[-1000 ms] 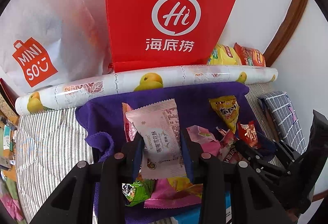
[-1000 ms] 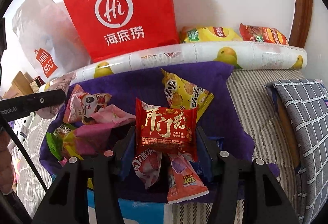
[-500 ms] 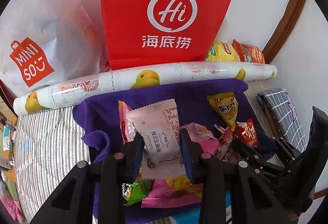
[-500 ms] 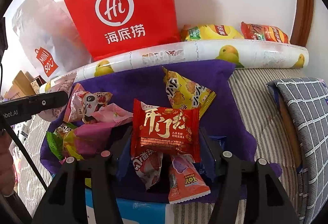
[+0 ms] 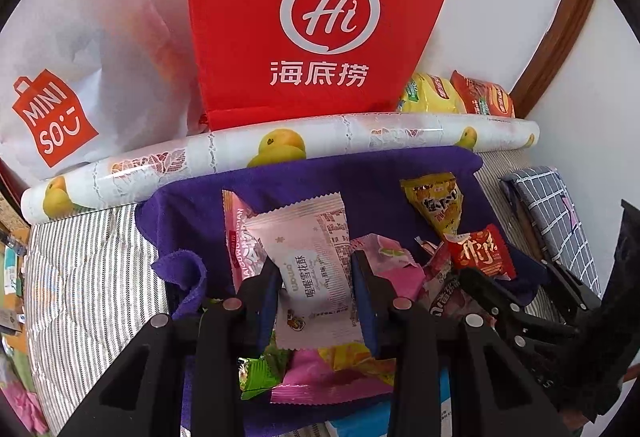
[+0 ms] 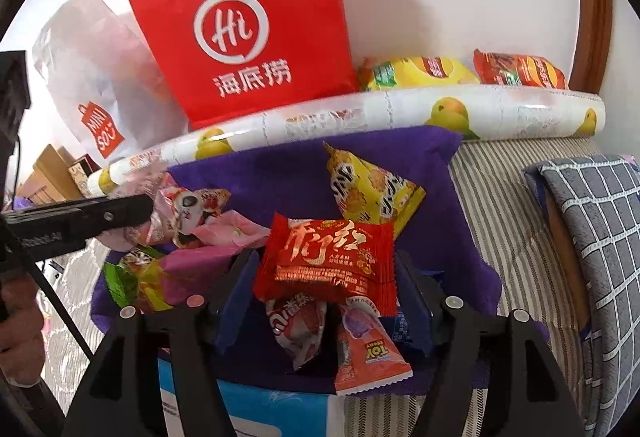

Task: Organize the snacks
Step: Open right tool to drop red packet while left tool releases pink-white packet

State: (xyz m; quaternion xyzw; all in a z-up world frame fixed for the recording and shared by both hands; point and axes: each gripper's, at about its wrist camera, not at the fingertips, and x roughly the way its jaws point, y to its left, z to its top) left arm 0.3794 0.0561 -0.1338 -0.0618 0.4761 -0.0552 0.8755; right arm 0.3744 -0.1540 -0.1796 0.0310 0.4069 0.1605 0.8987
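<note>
My left gripper is shut on a pale pink snack packet and holds it above a purple towel. My right gripper is shut on a red snack packet above the same towel. Several loose snacks lie on the towel, among them a yellow triangular packet and a pink wrapper. A red Hi paper bag and a white Miniso bag stand behind, by the wall. The right gripper with its red packet also shows in the left wrist view.
A rolled sheet printed with yellow fruit lies between the towel and the bags. A yellow packet and an orange packet lie behind the roll. A grey checked cushion is at right. A blue-and-white box sits under the towel's near edge.
Both grippers have lifted a little and drifted with their packets still held. The red packet sits higher and more tilted in the right gripper's view.
</note>
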